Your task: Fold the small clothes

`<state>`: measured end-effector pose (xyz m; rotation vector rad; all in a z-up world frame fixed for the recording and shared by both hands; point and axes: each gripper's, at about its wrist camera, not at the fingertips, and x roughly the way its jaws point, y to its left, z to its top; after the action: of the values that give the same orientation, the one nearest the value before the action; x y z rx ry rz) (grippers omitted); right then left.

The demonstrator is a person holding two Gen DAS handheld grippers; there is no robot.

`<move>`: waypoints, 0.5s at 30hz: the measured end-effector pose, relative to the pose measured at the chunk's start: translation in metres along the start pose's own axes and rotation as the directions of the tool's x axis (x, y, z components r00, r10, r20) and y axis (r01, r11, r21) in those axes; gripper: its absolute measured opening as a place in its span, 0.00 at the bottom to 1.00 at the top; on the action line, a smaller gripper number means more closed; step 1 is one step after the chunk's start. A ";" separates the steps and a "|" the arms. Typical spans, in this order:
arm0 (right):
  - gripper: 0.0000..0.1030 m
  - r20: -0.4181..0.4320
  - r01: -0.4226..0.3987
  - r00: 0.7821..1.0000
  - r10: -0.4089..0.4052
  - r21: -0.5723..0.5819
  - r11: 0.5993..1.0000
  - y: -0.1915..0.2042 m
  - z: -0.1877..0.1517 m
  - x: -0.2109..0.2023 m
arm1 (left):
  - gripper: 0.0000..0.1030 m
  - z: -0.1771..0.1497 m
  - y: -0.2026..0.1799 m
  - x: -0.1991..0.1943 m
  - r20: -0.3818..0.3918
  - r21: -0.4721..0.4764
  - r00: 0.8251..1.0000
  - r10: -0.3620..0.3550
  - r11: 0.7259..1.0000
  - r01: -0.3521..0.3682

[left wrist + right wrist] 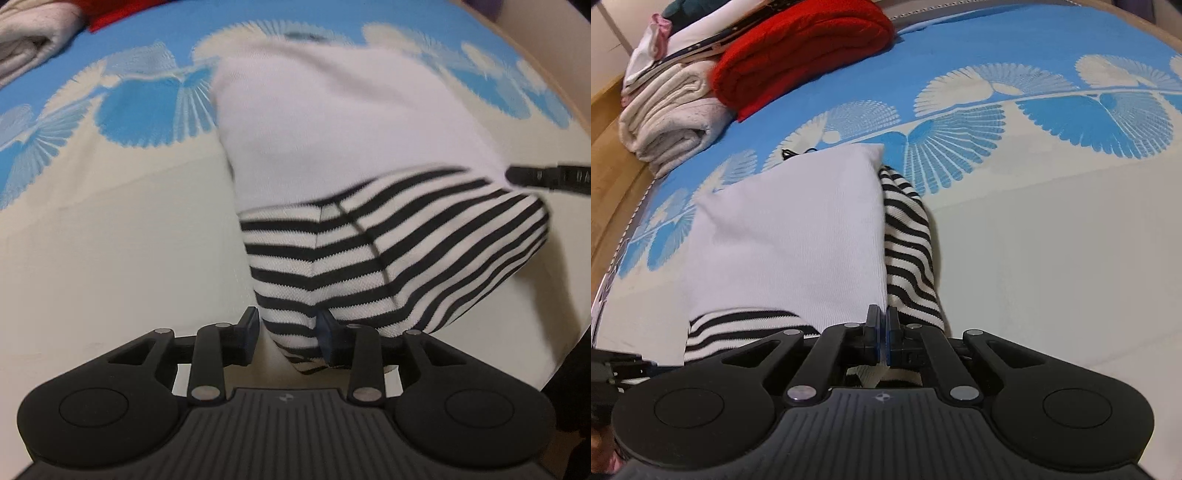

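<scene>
A small garment with a white body (332, 122) and black-and-white striped sleeves (388, 258) lies on a blue and cream bedspread (110, 240). My left gripper (288, 332) has its jaws part open around a bunched striped sleeve end. Its grip is loose or just touching. In the right wrist view the white body (790, 236) lies ahead, with one striped sleeve (908, 236) along its right edge. My right gripper (882, 332) is shut on the garment's near edge. The right gripper's finger also shows in the left wrist view (546, 179).
A folded red knit (805, 48) and folded cream clothes (672, 118) are stacked at the far left of the bed. A wooden floor (605, 147) shows beyond the bed's left edge. Cream bedspread (1052, 258) stretches to the right.
</scene>
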<state>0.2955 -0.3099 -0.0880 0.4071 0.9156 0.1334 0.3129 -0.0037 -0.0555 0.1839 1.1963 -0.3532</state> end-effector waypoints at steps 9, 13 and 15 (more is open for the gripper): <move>0.26 -0.066 -0.153 0.986 0.150 -0.038 0.987 0.001 -0.008 -0.016 | 0.39 0.006 0.002 -0.059 0.131 -0.106 0.991 -0.022 0.994 0.036; 0.02 -0.117 -0.065 0.992 0.043 -0.192 0.979 0.012 -0.020 -0.008 | 0.42 0.002 -0.004 -0.090 0.181 -0.160 0.984 0.008 0.987 0.022; 0.02 -0.113 -0.018 0.994 -0.002 -0.177 0.984 0.006 -0.020 -0.007 | 0.52 -0.005 -0.012 -0.103 0.201 -0.171 0.979 0.033 0.985 0.002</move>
<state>0.2761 -0.3003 -0.0912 0.2391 1.0043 0.2452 0.2709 0.0045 0.0394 0.0080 1.0165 -0.2480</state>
